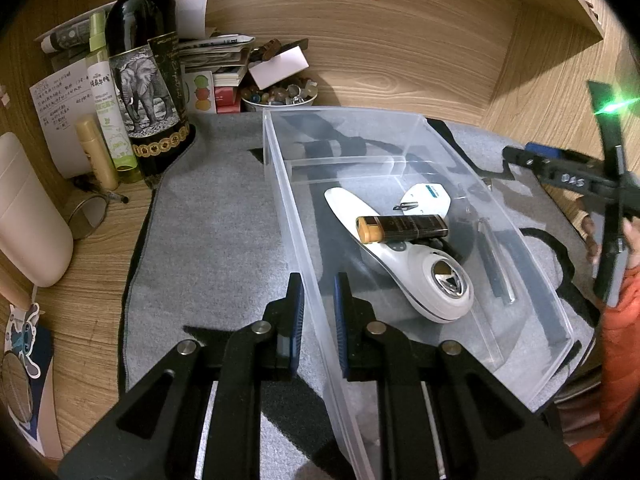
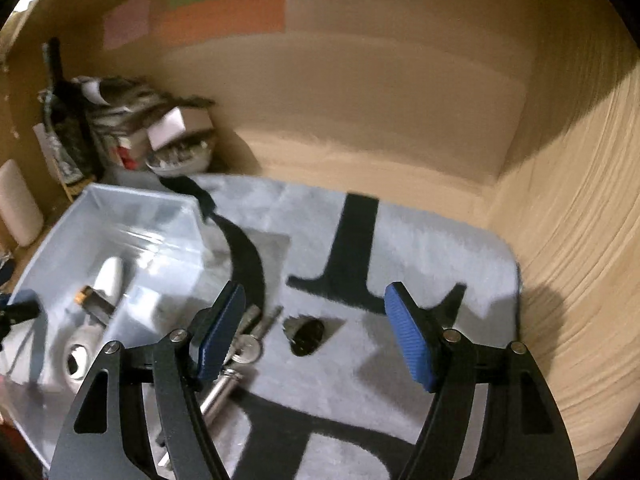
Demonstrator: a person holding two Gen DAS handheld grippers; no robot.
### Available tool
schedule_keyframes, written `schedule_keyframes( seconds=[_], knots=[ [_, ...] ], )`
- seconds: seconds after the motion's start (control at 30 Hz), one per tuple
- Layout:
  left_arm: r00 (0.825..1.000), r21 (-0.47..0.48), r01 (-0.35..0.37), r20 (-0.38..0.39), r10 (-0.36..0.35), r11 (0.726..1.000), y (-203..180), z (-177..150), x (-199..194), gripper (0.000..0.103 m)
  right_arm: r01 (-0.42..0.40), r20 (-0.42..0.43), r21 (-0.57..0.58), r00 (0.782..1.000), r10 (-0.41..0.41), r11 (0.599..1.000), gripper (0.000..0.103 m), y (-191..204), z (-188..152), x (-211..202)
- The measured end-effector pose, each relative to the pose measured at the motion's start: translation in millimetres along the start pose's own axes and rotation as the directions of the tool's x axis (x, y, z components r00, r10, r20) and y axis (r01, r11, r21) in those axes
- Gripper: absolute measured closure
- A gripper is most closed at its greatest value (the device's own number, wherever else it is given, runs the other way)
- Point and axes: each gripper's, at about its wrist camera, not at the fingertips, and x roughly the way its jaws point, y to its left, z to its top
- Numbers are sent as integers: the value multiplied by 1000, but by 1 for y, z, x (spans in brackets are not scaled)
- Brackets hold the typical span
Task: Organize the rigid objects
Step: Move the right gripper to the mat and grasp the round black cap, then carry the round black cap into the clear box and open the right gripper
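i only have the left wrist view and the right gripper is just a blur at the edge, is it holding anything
observer: no, the right gripper is open with nothing between its pads. It is over the grey mat, beside the clear bin.
operator: anything still lying outside the bin
observer: yes, a metal bunch, keys by the look of it, lies on the mat close to the bin's wall. One of the gripper's fingers partly hides it.
operator: is that all
observer: no, a small dark round thing lies on the mat a little apart from the metal bunch, on the side away from the bin. It is too blurred to name.
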Motion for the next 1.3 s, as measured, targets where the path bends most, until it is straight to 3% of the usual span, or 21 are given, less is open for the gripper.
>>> schedule_keyframes(
  seconds=[0.4, 0.57, 0.67, 1.3],
  knots=[
    [1000, -1, 1, 0, -1, 1000, 0, 0, 0, 89, -28, -115, 55, 993, 34, 998, 34, -15, -19, 46],
    [1000, -1, 1, 0, -1, 1000, 0, 0, 0, 89, -65, -141, 44, 987, 70, 997, 61, -11, -22, 53],
    [1000, 0, 0, -1, 0, 1000, 0, 0, 0, 89, -78, -153, 29, 985, 81, 997, 72, -7, -24, 57],
    [1000, 1, -1, -4, 1, 1000, -1, 0, 1, 89, -56, -8, -47, 998, 56, 997, 72, 11, -4, 5]
  ],
)
